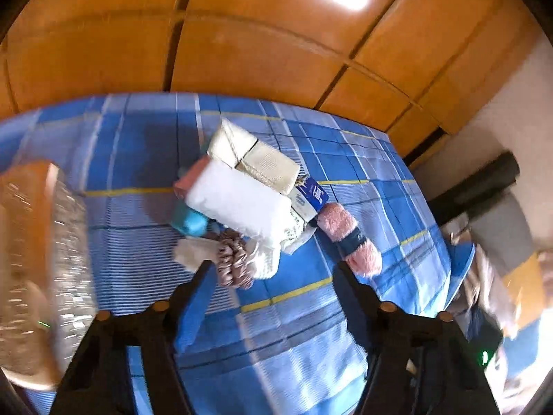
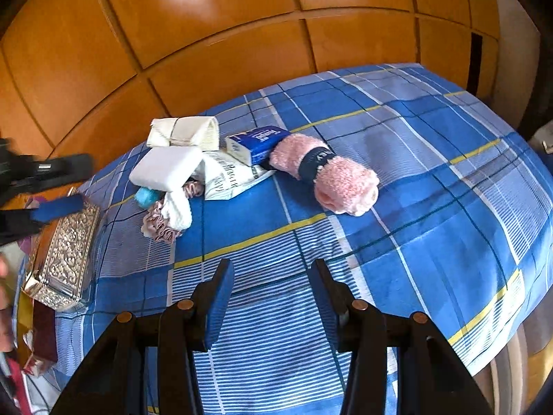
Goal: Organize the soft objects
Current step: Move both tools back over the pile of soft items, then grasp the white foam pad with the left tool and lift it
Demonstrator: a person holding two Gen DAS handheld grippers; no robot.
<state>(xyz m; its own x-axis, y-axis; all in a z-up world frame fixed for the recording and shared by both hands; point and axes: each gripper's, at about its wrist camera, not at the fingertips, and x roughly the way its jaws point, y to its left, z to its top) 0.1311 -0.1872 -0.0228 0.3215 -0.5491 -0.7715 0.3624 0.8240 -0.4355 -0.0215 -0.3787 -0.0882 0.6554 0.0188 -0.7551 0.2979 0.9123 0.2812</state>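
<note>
Several soft objects lay clustered on the blue plaid bedsheet (image 2: 432, 159) near its far edge. A cream folded cloth (image 2: 185, 132) tied with string sat at the back of the cluster, with a white folded towel (image 2: 166, 169) just in front of it. Under the towel's near edge, a teal item (image 2: 147, 196), a pink scrunchie (image 2: 157, 224) and a small white knit piece (image 2: 178, 211) touched one another. A white printed packet (image 2: 228, 178) lay beside the towel, and a blue tissue pack (image 2: 257, 143) rested against it. A pink fluffy roll (image 2: 340, 180), bound by a dark band, lay to the right of the tissue pack, touching it.

An embossed silver box (image 2: 64, 263) stood at the sheet's left edge, apart from the cluster. Orange wooden panels (image 2: 242, 34) ran behind the bed.

The right gripper (image 2: 273, 276) hovered over bare sheet with its jaws apart, holding nothing. The left gripper (image 1: 273, 269) was likewise spread and empty, its left finger close to the scrunchie (image 1: 235, 259) in the left wrist view, which was motion-blurred.
</note>
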